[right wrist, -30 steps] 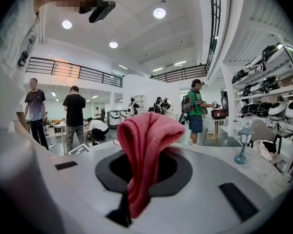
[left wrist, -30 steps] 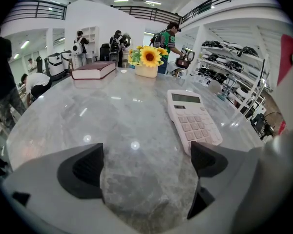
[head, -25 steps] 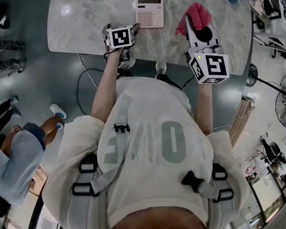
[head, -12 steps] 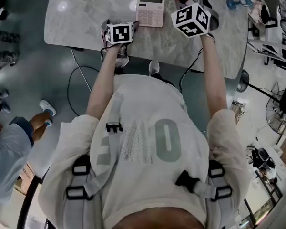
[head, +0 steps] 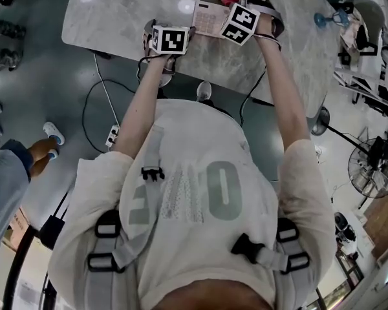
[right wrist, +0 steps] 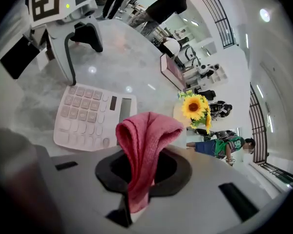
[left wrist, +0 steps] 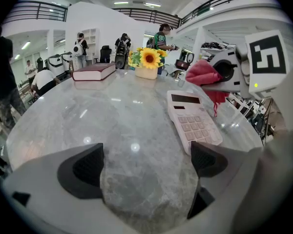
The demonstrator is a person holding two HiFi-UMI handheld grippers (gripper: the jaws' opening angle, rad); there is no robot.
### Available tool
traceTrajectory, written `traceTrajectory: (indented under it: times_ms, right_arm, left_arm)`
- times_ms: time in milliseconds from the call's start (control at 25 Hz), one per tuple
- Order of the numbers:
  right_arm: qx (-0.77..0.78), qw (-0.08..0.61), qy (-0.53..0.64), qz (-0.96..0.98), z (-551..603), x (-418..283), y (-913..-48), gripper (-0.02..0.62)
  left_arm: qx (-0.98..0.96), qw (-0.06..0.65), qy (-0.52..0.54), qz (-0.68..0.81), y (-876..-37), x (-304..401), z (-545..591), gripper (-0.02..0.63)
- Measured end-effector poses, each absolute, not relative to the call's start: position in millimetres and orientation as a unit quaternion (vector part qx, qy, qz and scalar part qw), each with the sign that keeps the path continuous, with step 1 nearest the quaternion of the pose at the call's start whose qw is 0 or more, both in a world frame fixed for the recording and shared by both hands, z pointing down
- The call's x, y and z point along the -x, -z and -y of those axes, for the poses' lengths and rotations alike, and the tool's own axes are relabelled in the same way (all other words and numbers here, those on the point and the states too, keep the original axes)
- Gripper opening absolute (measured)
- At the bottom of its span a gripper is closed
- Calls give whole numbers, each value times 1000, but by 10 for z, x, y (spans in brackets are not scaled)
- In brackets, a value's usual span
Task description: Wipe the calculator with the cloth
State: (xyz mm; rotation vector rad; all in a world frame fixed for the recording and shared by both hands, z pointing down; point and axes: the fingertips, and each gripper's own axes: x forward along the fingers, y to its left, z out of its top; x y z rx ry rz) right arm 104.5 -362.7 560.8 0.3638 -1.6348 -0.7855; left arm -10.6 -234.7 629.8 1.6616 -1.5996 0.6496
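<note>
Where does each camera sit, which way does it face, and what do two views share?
Head view: on the person's head, facing steeply down; torso, arms, table.
Left gripper view: on the left gripper, facing across the table; open jaws, calculator.
Right gripper view: on the right gripper, facing the calculator; jaws clamp the cloth.
Shared: calculator, sunflowers in both gripper views.

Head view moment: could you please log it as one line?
right gripper: shut on pink fabric cloth, near pale rectangular calculator | left gripper: open, empty

Glossy marble table (left wrist: 112,116), plastic calculator (left wrist: 193,123), soft cloth (right wrist: 146,145)
</note>
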Motion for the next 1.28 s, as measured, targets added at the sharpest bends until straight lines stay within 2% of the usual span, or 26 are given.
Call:
traceTrajectory:
  times_ms: [280, 880, 1280]
  right_arm:
    - [-148, 631, 338, 683, 3572, -1007, -5893, 57]
    - [-151, 642, 370, 654, 3457, -988, -5957, 57]
    - [-116, 652, 352, 661, 3149, -1033, -6121, 55]
  left_arm:
    - [-647, 366, -252, 620, -6317, 118, 2317, 550]
    - [-648, 362, -251, 621, -6290, 155, 2343, 551]
    - [-648, 363, -252, 621, -6292, 153, 2337, 551]
